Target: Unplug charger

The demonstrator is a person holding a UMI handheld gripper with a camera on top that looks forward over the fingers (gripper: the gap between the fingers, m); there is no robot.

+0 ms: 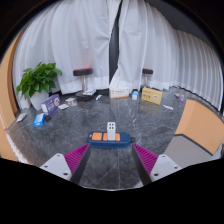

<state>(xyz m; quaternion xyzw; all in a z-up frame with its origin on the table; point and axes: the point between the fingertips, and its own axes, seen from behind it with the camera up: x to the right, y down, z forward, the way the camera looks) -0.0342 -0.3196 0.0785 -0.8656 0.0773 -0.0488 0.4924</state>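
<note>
Gripper [111, 158] fingers wide apart, clamped on nothing, magenta pads [76, 155] facing each other across an open gap. Just ahead, between the fingertips: a dark blue power strip [110, 143] lying flat on the grey marbled floor [150, 115], with a white charger [112, 128] standing upright in it. Beside the charger, on the strip, a small orange piece [97, 135], possibly a switch or another plug; too small to tell. Neither finger touching the charger or the strip.

Well beyond, along the far wall, white curtains [85, 35] hanging in folds with a dark gap between two panels. Off to the left, a green potted plant [39, 78] near a curved wooden panel [8, 70]. Near the plant, a purple box [51, 101], a small blue object [40, 119] on the floor, and a scatter of small items around a low dark stand [82, 72]. Toward the right, below the curtains, a cardboard box [152, 96]. Further right and nearer, a tan wooden surface [204, 124].
</note>
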